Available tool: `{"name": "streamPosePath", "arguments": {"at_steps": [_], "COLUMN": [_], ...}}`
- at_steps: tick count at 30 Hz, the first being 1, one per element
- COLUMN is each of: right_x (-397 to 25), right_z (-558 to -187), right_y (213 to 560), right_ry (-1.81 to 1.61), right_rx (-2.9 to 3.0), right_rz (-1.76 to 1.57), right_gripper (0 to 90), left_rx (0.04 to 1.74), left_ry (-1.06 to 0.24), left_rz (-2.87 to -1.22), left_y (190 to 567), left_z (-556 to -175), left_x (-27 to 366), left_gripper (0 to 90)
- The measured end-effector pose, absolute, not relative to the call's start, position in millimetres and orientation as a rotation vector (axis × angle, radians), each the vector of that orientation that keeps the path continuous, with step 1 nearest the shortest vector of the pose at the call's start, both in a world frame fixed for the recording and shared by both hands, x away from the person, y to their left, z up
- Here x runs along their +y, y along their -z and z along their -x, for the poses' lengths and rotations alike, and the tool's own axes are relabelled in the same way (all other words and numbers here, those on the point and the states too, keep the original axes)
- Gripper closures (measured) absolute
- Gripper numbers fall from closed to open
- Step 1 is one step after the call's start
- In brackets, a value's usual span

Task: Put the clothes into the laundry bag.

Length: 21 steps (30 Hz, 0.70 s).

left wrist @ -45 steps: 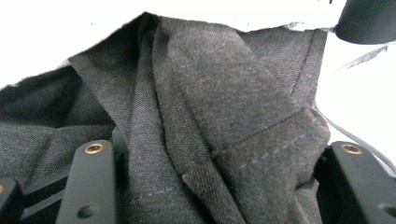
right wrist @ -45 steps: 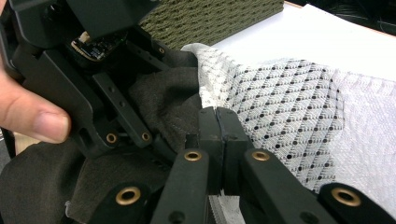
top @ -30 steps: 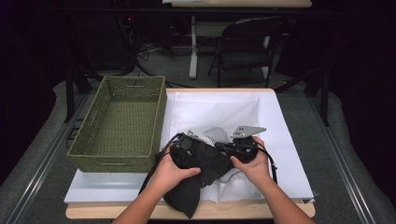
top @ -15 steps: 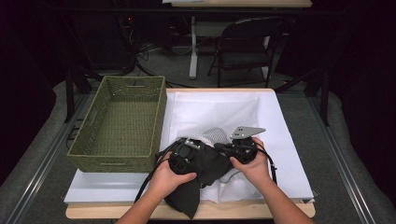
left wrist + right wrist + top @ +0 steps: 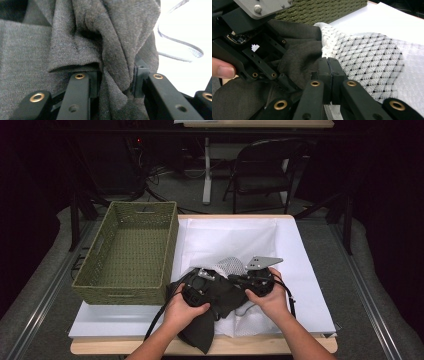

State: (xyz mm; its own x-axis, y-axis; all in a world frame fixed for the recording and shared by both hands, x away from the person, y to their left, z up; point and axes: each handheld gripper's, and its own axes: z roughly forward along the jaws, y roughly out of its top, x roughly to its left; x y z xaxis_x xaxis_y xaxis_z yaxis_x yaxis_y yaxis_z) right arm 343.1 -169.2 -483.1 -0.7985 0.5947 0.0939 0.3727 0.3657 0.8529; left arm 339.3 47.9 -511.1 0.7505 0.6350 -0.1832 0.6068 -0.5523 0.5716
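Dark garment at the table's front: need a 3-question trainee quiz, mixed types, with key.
1. True or false: the left gripper has a fold of the dark grey garment bunched between its fingers.
2. Which lies directly left of the garment in the high view? A) white mesh cloth B) green woven basket C) folding chair
3. Fill in: the right gripper's fingers are pressed ____.

Key
1. True.
2. B, the green woven basket; the white mesh cloth is on the garment's right, and the folding chair stands beyond the table.
3. Together.
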Motion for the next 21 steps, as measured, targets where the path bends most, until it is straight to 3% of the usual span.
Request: {"name": "streamPosePath", "arguments": {"at_steps": [12,21], "right_x": [-166.4,-164.1], "right_z": [-334.5,-331.5], "right_y": [469.2,465.5], "right_ry": [-1.483,-1.581], "right_rx": [2.349,2.386], "right_rz": [-0.826,-0.824], "right_gripper": [90.0,90.0], "left_rx": [0.924,0.983], "left_ry": [-0.053,-0.028], "left_rz": [-2.261,-2.232], "left_y": [487.3,499.9], "left_z": [-346.2,-363.3], "left_x": [37.3,24.9], "left_gripper": [70.7,70.3]}}
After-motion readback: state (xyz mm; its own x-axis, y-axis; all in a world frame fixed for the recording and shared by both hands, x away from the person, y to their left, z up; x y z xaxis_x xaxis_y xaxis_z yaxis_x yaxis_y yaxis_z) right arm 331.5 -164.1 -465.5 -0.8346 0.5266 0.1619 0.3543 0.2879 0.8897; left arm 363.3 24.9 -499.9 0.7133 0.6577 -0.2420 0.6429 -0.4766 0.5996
